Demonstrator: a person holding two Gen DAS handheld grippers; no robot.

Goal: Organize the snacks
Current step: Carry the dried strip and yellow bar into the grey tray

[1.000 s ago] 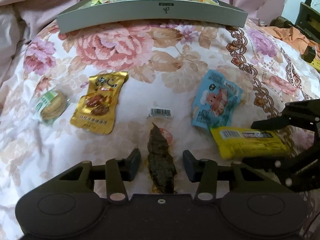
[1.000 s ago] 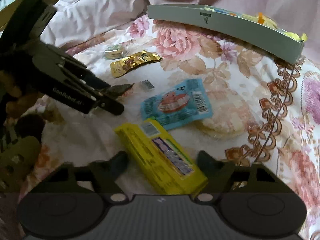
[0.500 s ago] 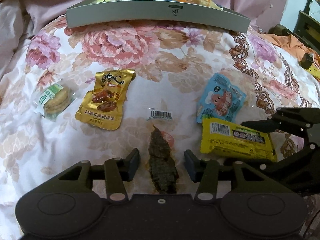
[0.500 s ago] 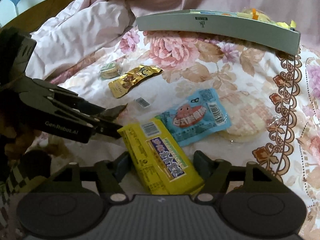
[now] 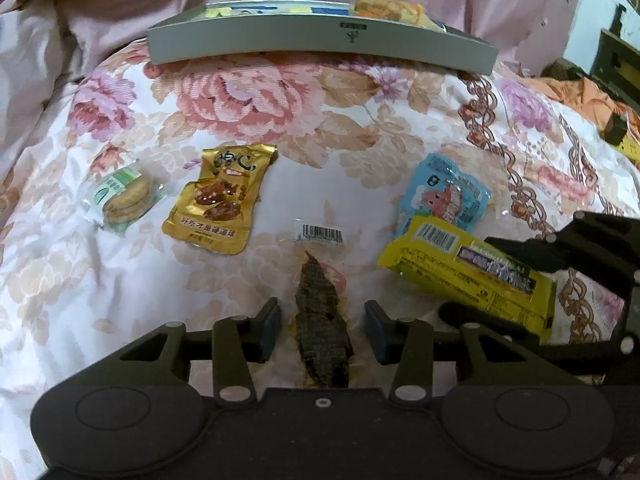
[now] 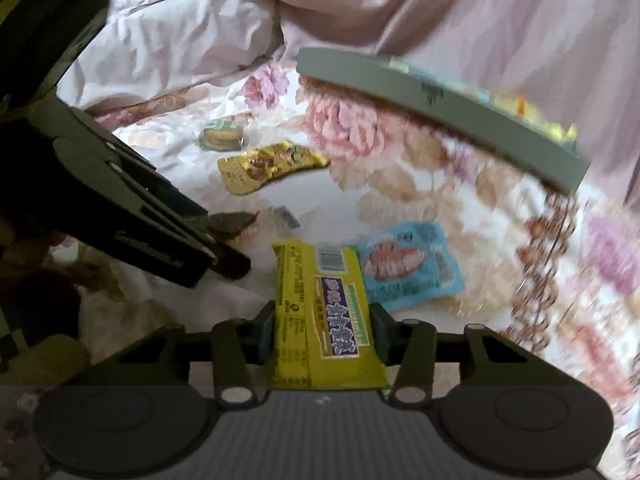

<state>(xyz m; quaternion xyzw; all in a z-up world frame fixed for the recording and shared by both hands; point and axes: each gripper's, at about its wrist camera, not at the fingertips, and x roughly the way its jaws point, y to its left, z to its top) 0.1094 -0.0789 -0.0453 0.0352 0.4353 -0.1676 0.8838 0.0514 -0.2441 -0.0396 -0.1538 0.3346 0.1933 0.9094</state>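
My right gripper (image 6: 322, 330) is shut on a yellow snack bar (image 6: 322, 312) and holds it above the bed; the bar also shows at the right of the left wrist view (image 5: 468, 272). My left gripper (image 5: 322, 330) is open, its fingers on either side of a clear packet of dark dried meat (image 5: 322, 320) that lies on the bed. A blue packet (image 5: 442, 196), a gold packet (image 5: 222, 200) and a wrapped biscuit pack (image 5: 122, 196) lie on the floral bedspread. A grey tray (image 5: 320, 36) with several snacks in it stands at the far edge.
Pink bedding (image 6: 440, 8) is piled behind the tray and at the left. An orange cloth (image 5: 580, 92) and dark furniture (image 5: 616, 60) lie off the bed's right side. The left gripper's body (image 6: 132, 204) fills the left of the right wrist view.
My right gripper has closed on the yellow bar and lifted it off the bed, swinging it towards the tray. My left gripper stays open around the dried meat packet.
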